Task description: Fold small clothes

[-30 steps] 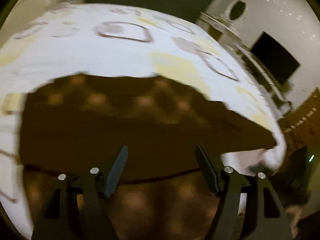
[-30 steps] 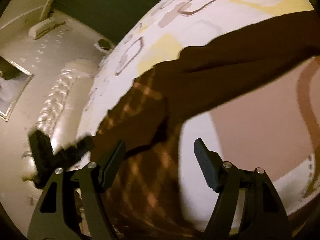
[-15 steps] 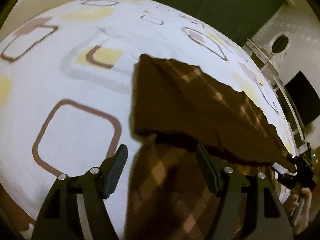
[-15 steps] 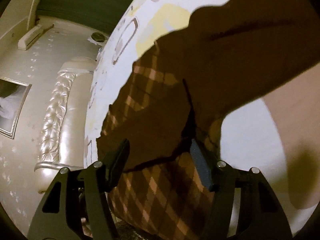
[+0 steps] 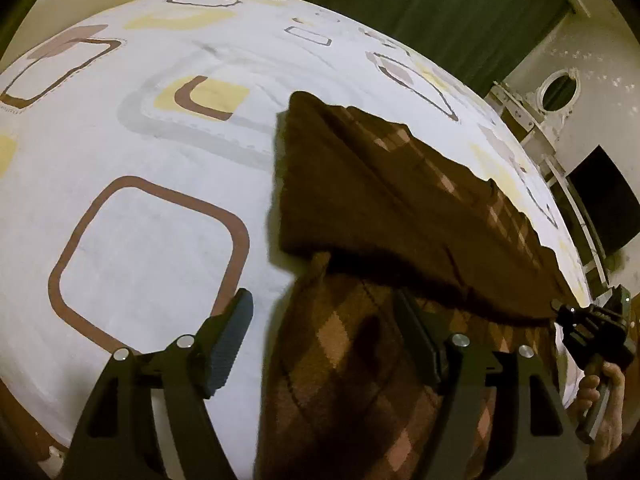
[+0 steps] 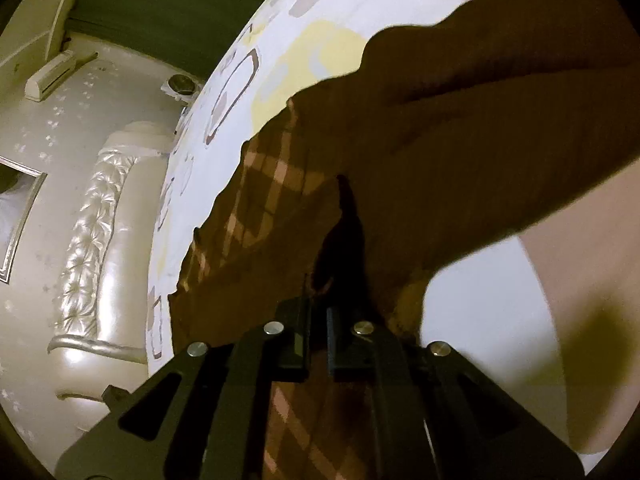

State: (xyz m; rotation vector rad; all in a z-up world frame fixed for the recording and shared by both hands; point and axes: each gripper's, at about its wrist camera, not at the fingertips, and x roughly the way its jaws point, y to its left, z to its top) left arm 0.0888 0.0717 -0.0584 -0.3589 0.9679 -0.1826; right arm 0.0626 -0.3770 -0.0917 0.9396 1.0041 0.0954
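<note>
A brown garment with an orange diamond check (image 5: 384, 208) lies on the bed, its top part folded over the lower part. My left gripper (image 5: 324, 340) is open, its fingers standing apart over the garment's near left edge. My right gripper (image 6: 318, 316) is shut on the garment's edge (image 6: 280, 216) at its near corner. It also shows at the right of the left wrist view (image 5: 588, 324), pinching the corner of the fold.
The bed sheet (image 5: 152, 152) is white with brown and yellow rounded squares. A tufted cream headboard (image 6: 92, 240) is at the left in the right wrist view. Green curtains (image 5: 432, 12) and a dark screen (image 5: 604, 204) stand beyond the bed.
My right gripper has closed on the garment's edge. My left gripper has drawn back and swung left, so the folded garment now lies ahead to the right.
</note>
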